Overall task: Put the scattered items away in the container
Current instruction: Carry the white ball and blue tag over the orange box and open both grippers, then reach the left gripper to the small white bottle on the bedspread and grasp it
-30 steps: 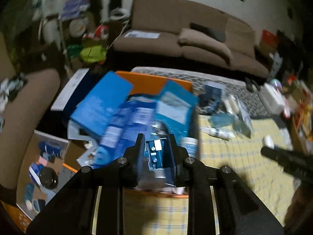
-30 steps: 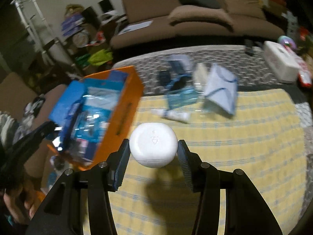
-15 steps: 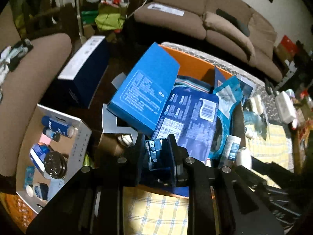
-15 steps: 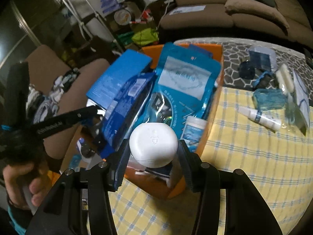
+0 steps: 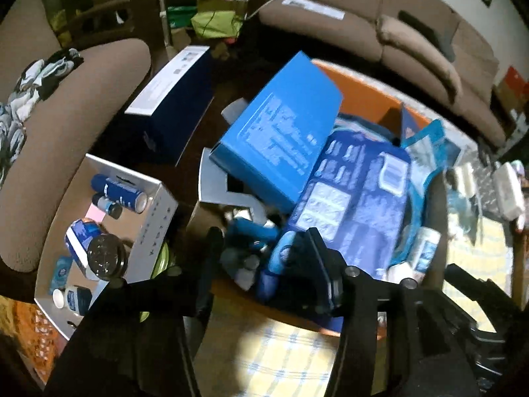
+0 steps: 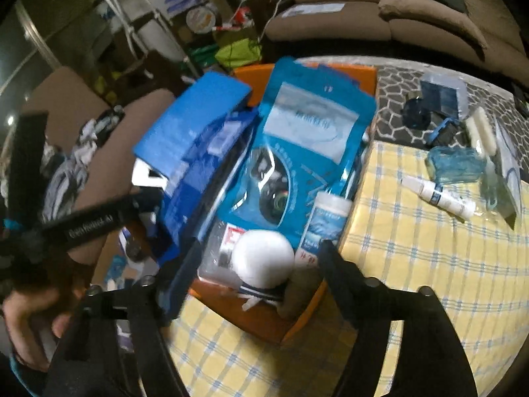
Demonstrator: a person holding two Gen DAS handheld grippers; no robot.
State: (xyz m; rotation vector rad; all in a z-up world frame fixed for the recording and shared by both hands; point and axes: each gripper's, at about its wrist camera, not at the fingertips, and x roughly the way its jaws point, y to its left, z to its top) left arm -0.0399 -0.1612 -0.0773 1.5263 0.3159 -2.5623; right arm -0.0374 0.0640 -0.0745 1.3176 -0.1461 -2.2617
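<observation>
An orange container (image 6: 297, 322) sits at the left edge of the yellow checked cloth, packed with blue boxes and pouches. It also shows in the left wrist view (image 5: 363, 86). My left gripper (image 5: 261, 258) is open over its near left corner; a small blue item (image 5: 276, 258) lies between the jaws, loose in the container. My right gripper (image 6: 258, 258) is open over the near corner; the white round case (image 6: 263, 258) rests in the container, free of the fingers. A white tube (image 6: 436, 197) and a teal case (image 6: 454, 163) lie on the cloth.
A blue box (image 5: 277, 142) leans out over the container's left rim. A white bottle (image 6: 325, 221) stands inside. A cardboard tray of bottles (image 5: 99, 231) sits on the floor to the left, by a brown armchair (image 5: 66, 139). A sofa (image 6: 396, 16) is behind.
Both grippers have opened. The left let go of the small blue item and the right let go of the white round case; both now lie in the orange container.
</observation>
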